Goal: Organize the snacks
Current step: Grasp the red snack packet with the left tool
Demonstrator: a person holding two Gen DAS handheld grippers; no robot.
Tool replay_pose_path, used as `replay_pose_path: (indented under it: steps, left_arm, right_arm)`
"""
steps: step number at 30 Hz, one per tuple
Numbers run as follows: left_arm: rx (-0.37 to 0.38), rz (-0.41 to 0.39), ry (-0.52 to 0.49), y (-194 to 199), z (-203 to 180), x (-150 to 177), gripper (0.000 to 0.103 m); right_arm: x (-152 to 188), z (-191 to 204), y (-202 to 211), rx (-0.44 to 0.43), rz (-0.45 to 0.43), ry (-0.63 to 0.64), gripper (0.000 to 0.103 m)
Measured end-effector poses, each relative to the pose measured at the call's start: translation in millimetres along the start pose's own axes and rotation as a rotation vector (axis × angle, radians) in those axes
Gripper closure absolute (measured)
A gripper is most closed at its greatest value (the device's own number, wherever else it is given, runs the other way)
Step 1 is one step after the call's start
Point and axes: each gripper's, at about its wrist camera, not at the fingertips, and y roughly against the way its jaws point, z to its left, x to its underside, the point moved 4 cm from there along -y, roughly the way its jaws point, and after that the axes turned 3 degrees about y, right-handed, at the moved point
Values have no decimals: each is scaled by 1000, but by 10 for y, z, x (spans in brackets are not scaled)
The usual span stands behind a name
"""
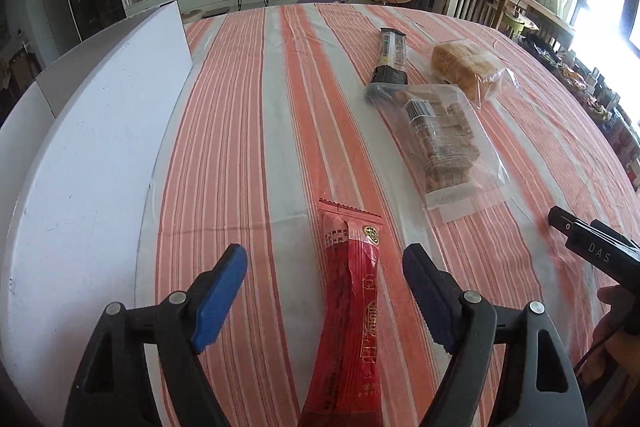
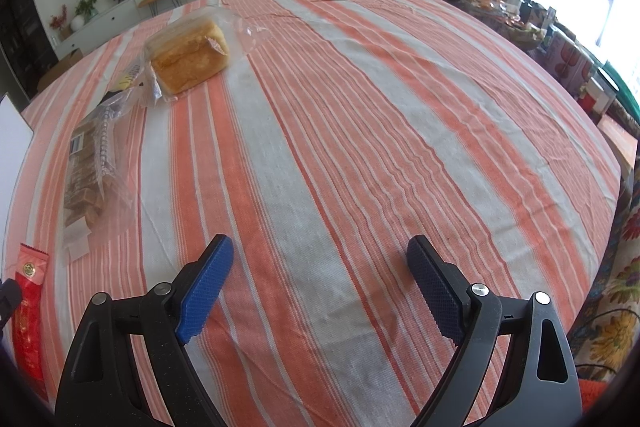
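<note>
A long red snack packet (image 1: 348, 307) lies flat on the striped tablecloth (image 1: 248, 107), lengthwise between the fingers of my left gripper (image 1: 325, 255). The jaws stand open and the pads are clear of the wrapper on both sides. Further off to the right lie a clear bag of brown biscuits (image 1: 440, 143), a black bar packet (image 1: 390, 57) and a bagged loaf of bread (image 1: 464, 69). My right gripper (image 2: 320, 243) hangs open over bare cloth with nothing between its fingers. In its view the red packet (image 2: 28, 303) is at the far left edge, the biscuit bag (image 2: 90, 167) and the bread (image 2: 188, 57) beyond.
A large white box (image 1: 92, 147) stands along the table's left side, close to the left gripper. The right gripper's black body (image 1: 592, 247) and a hand (image 1: 616, 327) show at the right edge. Chairs and a cluttered side table lie past the far right edge.
</note>
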Motion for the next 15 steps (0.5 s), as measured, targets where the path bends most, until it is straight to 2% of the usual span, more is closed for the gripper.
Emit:
replay_pose_path:
  steps: [3,4,5,10,15]
  left_arm:
    - [-33,36,-7,-175,34,14,23]
    - [-39,44,-6,-217,49,22,20]
    - [-41,23,-2,-215,72,19,19]
    - [-52,-19,18,-269,182,40,0]
    - [-52,-33,21,-272,202,37,0]
  right_arm:
    - [1,-2,1,0,0,0,12]
    - [0,2,0,0,0,0,12]
    - [0,2,0,0,0,0,12]
    - [-1,3,0,0,0,0,12]
    - [5,-1,-2,0,2,3,11]
